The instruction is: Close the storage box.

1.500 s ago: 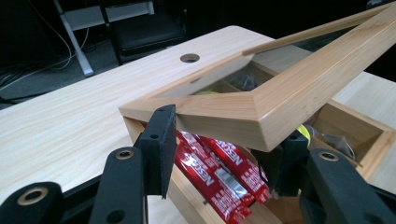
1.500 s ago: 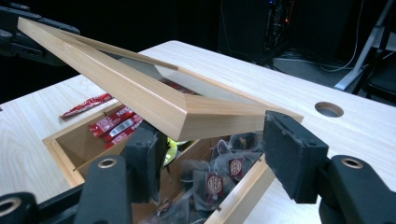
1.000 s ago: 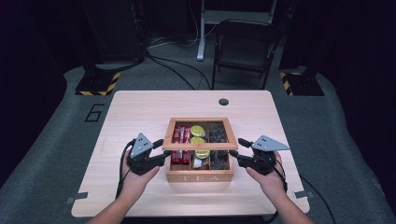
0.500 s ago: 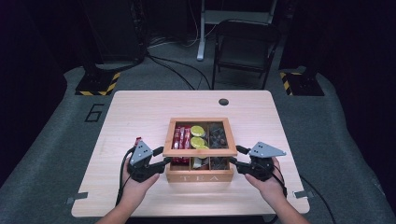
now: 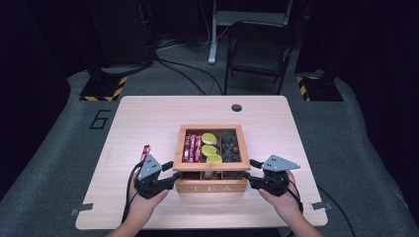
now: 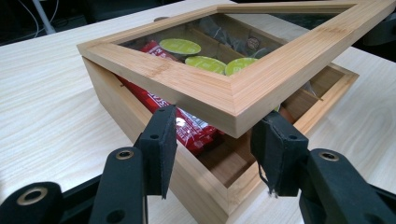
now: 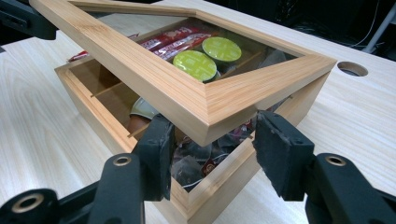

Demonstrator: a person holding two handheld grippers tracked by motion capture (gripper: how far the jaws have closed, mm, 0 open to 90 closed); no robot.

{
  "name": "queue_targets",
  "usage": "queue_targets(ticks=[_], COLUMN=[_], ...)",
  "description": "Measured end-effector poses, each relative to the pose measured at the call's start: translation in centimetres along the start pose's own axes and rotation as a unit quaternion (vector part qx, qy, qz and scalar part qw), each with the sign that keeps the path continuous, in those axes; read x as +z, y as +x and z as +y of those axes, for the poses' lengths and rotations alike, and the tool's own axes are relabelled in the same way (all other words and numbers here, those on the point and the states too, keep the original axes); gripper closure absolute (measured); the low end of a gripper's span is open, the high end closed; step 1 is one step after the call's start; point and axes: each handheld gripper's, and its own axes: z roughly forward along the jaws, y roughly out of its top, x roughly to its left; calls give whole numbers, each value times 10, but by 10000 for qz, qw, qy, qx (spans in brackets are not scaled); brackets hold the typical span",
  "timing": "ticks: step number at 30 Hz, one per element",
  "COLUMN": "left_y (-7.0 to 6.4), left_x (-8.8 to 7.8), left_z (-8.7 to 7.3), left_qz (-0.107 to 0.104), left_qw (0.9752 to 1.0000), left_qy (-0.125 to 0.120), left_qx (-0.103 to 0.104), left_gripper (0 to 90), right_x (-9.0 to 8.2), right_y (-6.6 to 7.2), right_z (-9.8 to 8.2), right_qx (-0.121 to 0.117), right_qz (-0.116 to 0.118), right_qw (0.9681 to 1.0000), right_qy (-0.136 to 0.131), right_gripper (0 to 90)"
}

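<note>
We hold the glass-paned bamboo lid (image 5: 211, 146) ajar above the wooden tea box (image 5: 211, 186). The left gripper (image 5: 174, 177) and right gripper (image 5: 248, 178) each straddle a front lid corner with jaws unclenched, propping it from below so it lowers evenly.

Bamboo-look wood, clear pane, matt black pads

The tea box (image 6: 140, 116) and its lid (image 6: 219, 88) are pale, smooth wood with fine straight grain and a satin finish; the lid's pane looks clear and faintly reflective. Just behind the left gripper (image 6: 212, 144) fingers (image 6: 161, 140), red sachets (image 6: 191, 128) shine like glossy foil. Green capsules (image 7: 205, 58) have matt tops. The gripper pads look matt black, slightly rough. The table (image 5: 148, 123) is light wood-grain laminate.
</note>
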Motion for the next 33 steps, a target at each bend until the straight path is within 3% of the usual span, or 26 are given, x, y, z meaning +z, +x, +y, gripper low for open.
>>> queue_targets(ticks=[14, 27, 33], left_y=[-3, -2, -7], left_x=[6, 10, 13], left_z=[-15, -26, -26], left_qz=[5, -163, -178], left_qw=[10000, 9991, 9991], left_qy=[80, 378, 339], left_qx=[-59, -116, -153], left_gripper=[511, 503, 489], right_x=[6, 13, 14], right_y=[3, 5, 6], right_z=[-13, -22, -24], right_qx=[17, 66, 130], right_qz=[19, 158, 172], right_qw=[9998, 9989, 9986], right_qy=[203, 446, 475], right_gripper=[471, 462, 451])
